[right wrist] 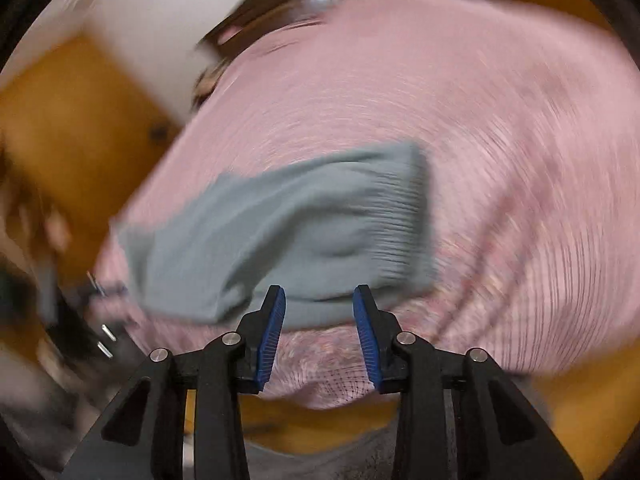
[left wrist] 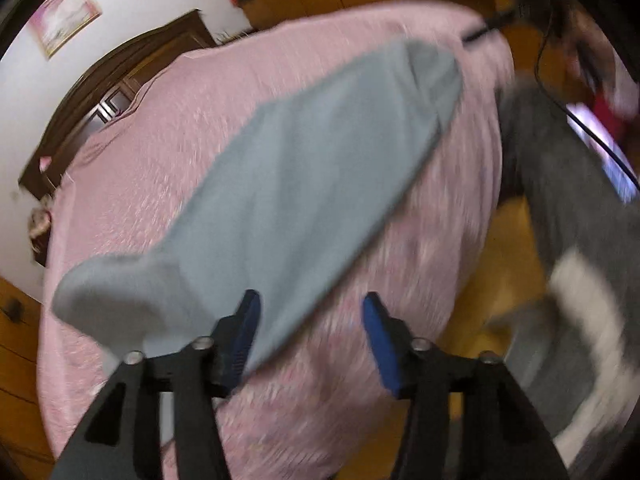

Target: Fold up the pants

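Lying folded on the bed (left wrist: 400,380), the pants (left wrist: 304,184) are flat. Left gripper (left wrist: 312,312) and right gripper (right wrist: 319,300) hover spread, pinching nothing.

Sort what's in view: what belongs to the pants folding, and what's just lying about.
For the job:
pants, grey, lying on the bedspread
left gripper, open
right gripper, open

Lying about:
picture on the wall
headboard
cable
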